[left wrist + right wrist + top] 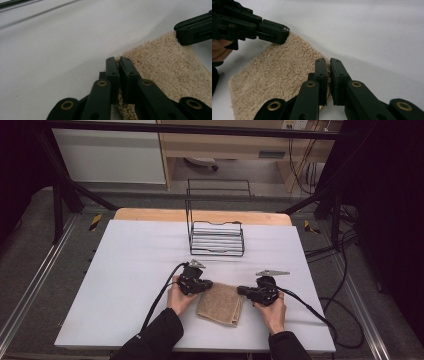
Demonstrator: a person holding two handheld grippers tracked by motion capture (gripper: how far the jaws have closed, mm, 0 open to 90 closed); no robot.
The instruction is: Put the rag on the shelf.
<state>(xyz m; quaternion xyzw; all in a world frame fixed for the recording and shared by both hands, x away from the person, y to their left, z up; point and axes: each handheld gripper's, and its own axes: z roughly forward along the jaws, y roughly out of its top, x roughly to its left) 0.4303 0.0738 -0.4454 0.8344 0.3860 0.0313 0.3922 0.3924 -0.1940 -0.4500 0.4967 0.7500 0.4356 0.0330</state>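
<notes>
My sleeves come in at the near edge of the white worktop, one hand on each gripper. Between them, near that edge, lies a folded beige towel, flat on the sheet and turned a little askew. My left gripper has its fingers pressed together on the towel's far left corner, with the terry pile caught between the pads. My right gripper does the same at the far right corner, its fingers clamped on the cloth's edge. Both cables trail back off the worktop toward me.

Farther out, around the middle of the sheet, stands a black wire rack, well apart from the towel. Past the white covering, a strip of bare wood shows along the far edge. Grey carpet surrounds the worktop, black frame bars cross overhead and at the sides, and light wooden furniture stands against the far wall.
</notes>
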